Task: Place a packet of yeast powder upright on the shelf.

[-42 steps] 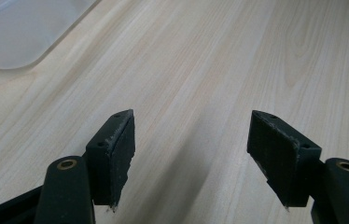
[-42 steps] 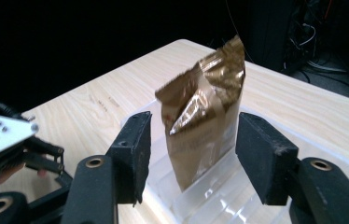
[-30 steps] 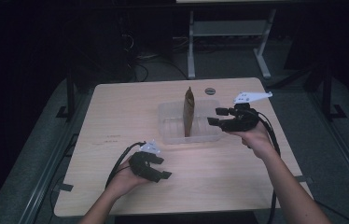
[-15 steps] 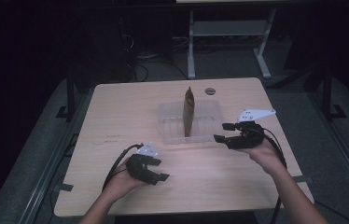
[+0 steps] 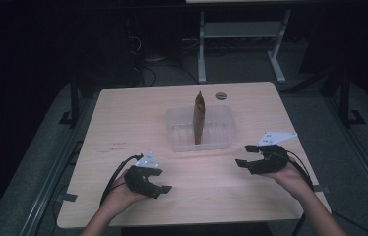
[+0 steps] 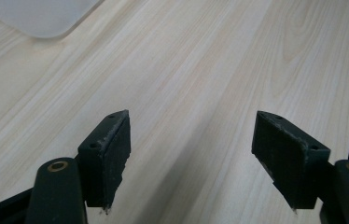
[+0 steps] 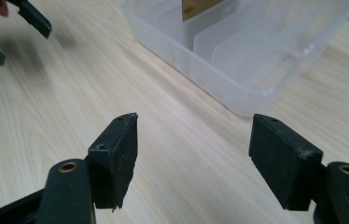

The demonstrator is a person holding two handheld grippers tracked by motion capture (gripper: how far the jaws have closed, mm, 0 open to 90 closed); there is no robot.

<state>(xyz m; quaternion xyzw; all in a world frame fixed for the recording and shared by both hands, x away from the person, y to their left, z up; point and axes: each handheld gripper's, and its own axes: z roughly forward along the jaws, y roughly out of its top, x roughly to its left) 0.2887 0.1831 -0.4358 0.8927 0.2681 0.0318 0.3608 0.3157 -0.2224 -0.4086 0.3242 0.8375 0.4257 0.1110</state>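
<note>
a pale wooden desk (image 5: 123, 118) carries a clear plastic tub (image 5: 224, 137) near its middle, toward the far side, and a brown paper bag (image 5: 199, 118) stands upright inside the tub, between its thin clear dividers. just beyond the tub a small round hole (image 5: 221, 95) sits in the desk top. the left gripper (image 5: 158, 189) rests low over the near left part of the desk, held in a hand (image 5: 118, 194) that comes in from the bottom edge, with a cable looping out behind it. its fingers (image 6: 109, 156) are spread wide with nothing between them, bare wood showing in the gap, and a corner of the tub (image 6: 42, 18) lies well ahead of them. the right gripper (image 5: 245, 156) is at the near right of the desk, near the tub's front right corner but apart from it, with its grey three-cornered plate on top. its fingers (image 7: 116, 158) are also spread and empty, pointing toward the tub (image 7: 238, 60), where the lower part of the bag (image 7: 198, 7) shows behind the clear wall.
</note>
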